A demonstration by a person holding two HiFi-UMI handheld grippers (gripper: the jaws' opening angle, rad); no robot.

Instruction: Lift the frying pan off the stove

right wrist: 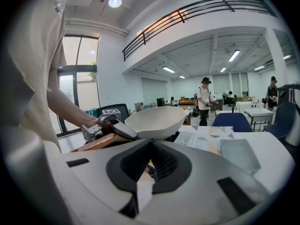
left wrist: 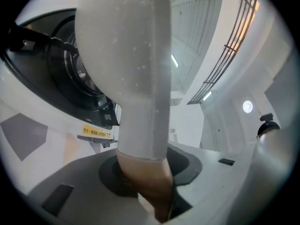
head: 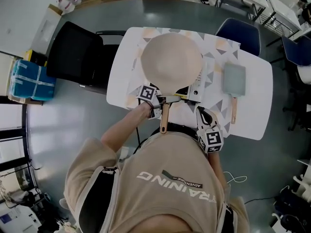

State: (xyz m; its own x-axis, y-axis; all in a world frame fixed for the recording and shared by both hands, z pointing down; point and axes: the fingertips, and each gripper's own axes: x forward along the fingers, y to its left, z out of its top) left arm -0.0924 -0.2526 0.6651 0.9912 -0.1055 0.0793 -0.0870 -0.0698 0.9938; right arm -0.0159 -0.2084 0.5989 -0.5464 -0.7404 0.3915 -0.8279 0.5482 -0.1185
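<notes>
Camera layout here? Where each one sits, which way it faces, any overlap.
Head view: on the head, facing steeply down at the table; shirt, left gripper, right gripper show.
Left gripper view: on the left gripper, facing along the handle of the frying pan clamped in its jaws, stove beside.
Right gripper view: on the right gripper, facing across the table; left forearm shows.
Shared: all see the frying pan.

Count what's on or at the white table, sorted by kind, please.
Pans: 2 (round cream pan, rectangular grey-green pan)
Stove: 1
Hand-held grippers: 2 (left hand-held gripper, right hand-held gripper)
Total: 5
</notes>
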